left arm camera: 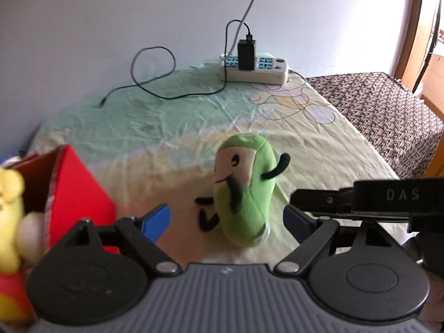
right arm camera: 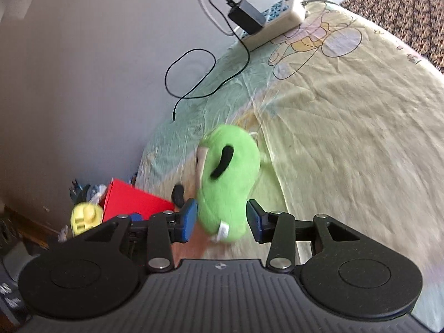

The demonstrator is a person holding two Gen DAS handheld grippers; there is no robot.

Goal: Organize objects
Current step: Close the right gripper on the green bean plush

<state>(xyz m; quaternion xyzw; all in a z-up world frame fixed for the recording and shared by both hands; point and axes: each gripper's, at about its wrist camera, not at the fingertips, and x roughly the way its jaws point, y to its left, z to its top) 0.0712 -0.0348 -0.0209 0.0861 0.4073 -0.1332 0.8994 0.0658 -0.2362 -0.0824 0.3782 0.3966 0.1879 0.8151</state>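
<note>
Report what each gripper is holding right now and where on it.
Nothing is held. The right gripper is open, its pads either side of the green plush's lower end but not clamped. The left gripper is open too.

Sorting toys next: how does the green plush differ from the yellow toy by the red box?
The green plush lies out on the sheet between the right tool's open fingers; the yellow toy sits off beside the red box. The green plush looks larger in view and fuzzy, the yellow toy smoother. Both are untouched.

a white power strip (left arm camera: 254, 69) lies on the pale green sheet (left arm camera: 155, 127) at about 12 o'clock, against the wall (left arm camera: 111, 19). a black adapter (left arm camera: 246, 54) is plugged into it; its black cable (left arm camera: 155, 77) loops toward 10 o'clock. a brown patterned blanket (left arm camera: 388, 105) lies at 2 o'clock.
</note>
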